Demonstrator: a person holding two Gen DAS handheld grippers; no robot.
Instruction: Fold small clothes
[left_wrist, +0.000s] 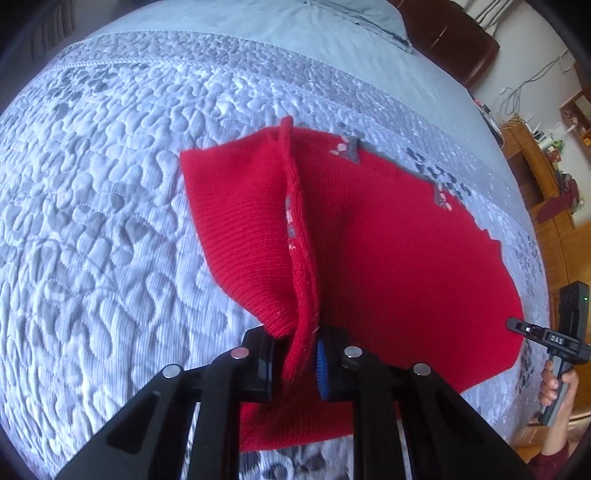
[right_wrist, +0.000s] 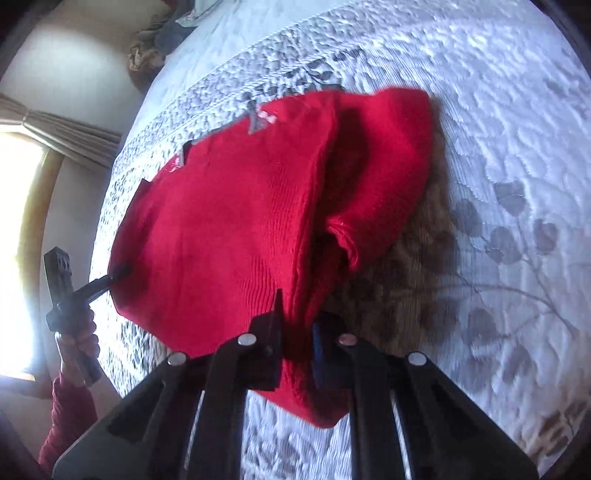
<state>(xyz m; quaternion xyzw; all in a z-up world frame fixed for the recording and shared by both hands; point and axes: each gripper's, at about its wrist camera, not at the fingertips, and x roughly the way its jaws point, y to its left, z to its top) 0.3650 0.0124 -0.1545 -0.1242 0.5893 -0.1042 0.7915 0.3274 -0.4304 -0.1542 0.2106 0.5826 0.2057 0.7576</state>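
**Both grippers pinching the red knit garment over the bed**

Bed (left_wrist: 92, 221) is filling both views, covered by a pale quilted bedspread with grey leaf print; a plain blue pillow (left_wrist: 351, 22) is lying at its far end, well beyond the garment.

Red knit garment (left_wrist: 388, 240) is lying spread on the bedspread, near the bed's edge on the side where wooden furniture (left_wrist: 535, 177) is standing. Small grey patterned bits are showing along its far edge. Two parts of it are being lifted off the bed into peaked folds, the rest is lying flat.

Left gripper (left_wrist: 295, 358) is pinching a raised fold of the garment, red cloth running straight down between the two pads, jaws pressed in on it. In the right wrist view the same gripper (right_wrist: 120, 271) is showing at the garment's left edge, held by a hand (right_wrist: 77, 343) with a red sleeve below it.

Right gripper (right_wrist: 297, 354) is pinching another bunched fold of the garment, cloth squeezed between the pads and hanging below them, casting a shadow on the bedspread to the right of the garment. In the left wrist view its tips are hidden behind the garment's right edge; only its body and the hand (left_wrist: 554, 384) gripping the handle are showing.

A bright window with a curtain (right_wrist: 55, 133) is sitting off the bed's left side in the right wrist view.
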